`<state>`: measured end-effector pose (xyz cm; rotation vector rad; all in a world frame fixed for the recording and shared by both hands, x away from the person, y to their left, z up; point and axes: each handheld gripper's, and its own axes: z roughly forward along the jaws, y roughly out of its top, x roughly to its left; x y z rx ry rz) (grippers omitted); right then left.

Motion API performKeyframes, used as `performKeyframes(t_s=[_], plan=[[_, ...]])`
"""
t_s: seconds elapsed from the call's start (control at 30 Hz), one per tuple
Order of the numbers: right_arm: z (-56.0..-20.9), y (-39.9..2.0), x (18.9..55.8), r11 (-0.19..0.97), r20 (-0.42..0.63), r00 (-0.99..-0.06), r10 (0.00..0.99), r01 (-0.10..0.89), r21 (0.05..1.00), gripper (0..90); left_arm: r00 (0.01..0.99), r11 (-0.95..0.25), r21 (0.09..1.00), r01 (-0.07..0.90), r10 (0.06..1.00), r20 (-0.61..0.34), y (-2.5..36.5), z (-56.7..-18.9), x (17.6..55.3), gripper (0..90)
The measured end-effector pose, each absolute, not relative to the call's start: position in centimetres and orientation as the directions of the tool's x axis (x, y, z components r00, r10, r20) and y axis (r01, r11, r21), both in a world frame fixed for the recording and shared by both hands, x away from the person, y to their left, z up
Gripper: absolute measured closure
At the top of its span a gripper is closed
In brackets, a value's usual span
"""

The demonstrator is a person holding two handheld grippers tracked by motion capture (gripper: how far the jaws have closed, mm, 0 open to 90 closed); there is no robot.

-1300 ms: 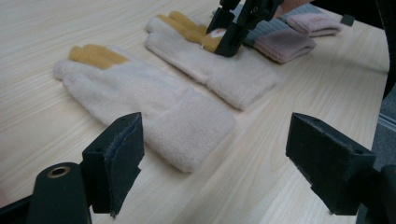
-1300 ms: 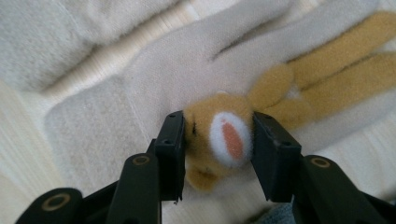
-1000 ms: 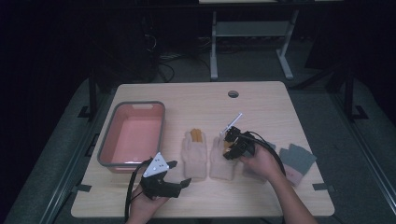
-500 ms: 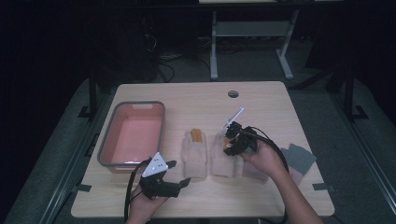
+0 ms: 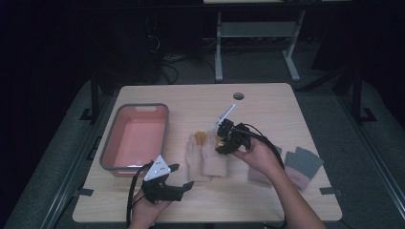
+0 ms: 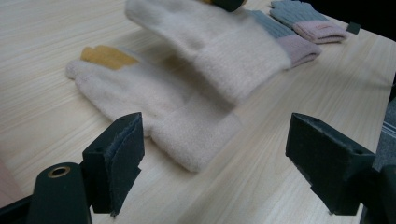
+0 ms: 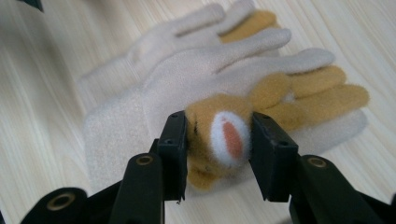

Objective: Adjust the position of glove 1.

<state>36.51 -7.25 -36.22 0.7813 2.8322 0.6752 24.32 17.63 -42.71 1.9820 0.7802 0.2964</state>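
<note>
Tan plush, with a white patch and an orange-pink spot at its centre, sits squeezed between the two black jaws of our right gripper (image 7: 215, 154): they are clamped on the fuzzy tan patch of the upper cream knitted glove (image 7: 187, 88), near its fingertips. In the left gripper view that glove (image 6: 219, 42) hangs tilted, fingertip end raised under the jaws and cuff sloping down toward the table. Its long axis runs away from the jaws toward the cuff, so whichever way we carry it, the cuff trails behind and below. Just under and beside it lies the second cream knitted glove with a mustard fingertip (image 6: 154, 100), flat on the pale wooden table (image 5: 267, 102), roughly parallel to the first. Our left gripper (image 5: 184, 186) rests near the table's front edge with its jaws wide apart and nothing between them; the flat glove's cuff lies straight ahead of it, so this hand is the nearer one for that glove. Farther out are the pink plastic basin with a grey rim (image 5: 165, 110) to the left and a pair of grey gloves with pink cuffs (image 5: 305, 162) to the right. We can read no brand, label or writing anywhere.
</note>
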Motion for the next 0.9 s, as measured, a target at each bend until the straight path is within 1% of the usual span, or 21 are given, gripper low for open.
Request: performKeyframes(t_s=[0.43, 0.73, 0.9], plan=[[-36.4, -3.3, 37.2, 0.807, -0.011, -0.9, 0.436, 0.385, 0.447, 59.3, 0.761, -0.334, 0.851, 0.405, 0.64, -0.111, 17.7, -42.5, 24.2, 19.4], [-37.1, -2.2, 37.8, 0.817, 0.002, -0.911, 0.413, 0.371, 0.441, 59.2, 0.765, -0.35, 0.845, 0.404, 0.636, -0.103, 17.7, -42.6, 24.2, 19.4], [-37.4, -1.7, 37.9, 0.825, 0.006, -0.919, 0.395, 0.357, 0.439, 59.0, 0.758, -0.331, 0.85, 0.411, 0.642, -0.117, 17.7, -42.6, 24.2, 19.4]])
